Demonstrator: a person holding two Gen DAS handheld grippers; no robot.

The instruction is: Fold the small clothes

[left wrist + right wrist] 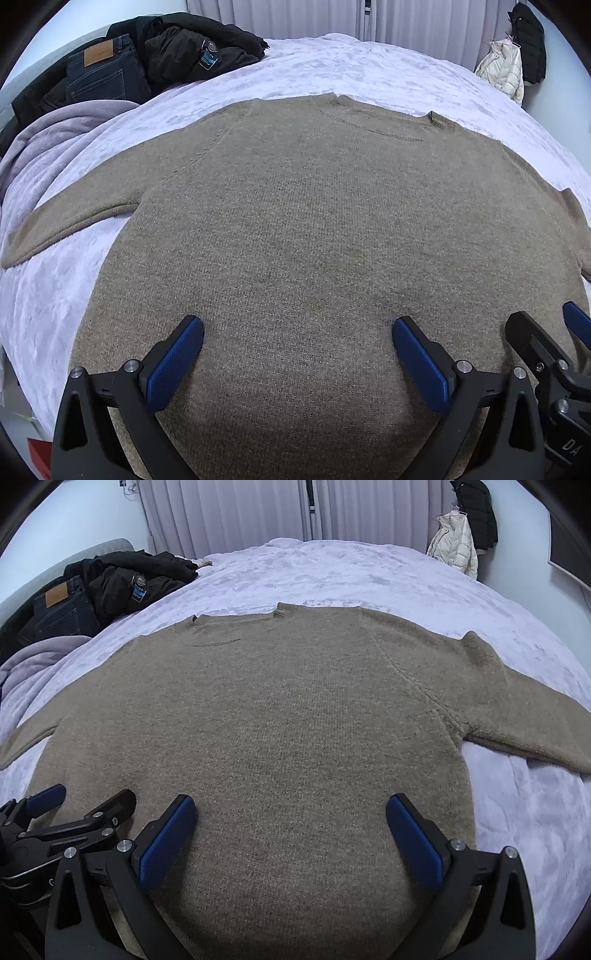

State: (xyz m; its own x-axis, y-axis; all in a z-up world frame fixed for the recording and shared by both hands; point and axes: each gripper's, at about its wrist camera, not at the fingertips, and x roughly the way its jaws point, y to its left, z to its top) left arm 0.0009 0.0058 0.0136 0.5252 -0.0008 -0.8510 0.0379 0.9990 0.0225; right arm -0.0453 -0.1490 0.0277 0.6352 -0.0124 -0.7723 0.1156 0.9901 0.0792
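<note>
I see both the left hand-held gripper point(297, 360) and right hand-held gripper point(290, 836) spread wide, gripping nothing, side by side above the flat brown sweater point(295, 221) on the bed point(332, 70).

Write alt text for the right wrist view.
A tan knitted sweater lies spread flat, sleeves out, on a pale lilac plush bedspread, with the open blue-padded right gripper over its hem. Dark folded jeans and a black jacket sit far left.
</note>
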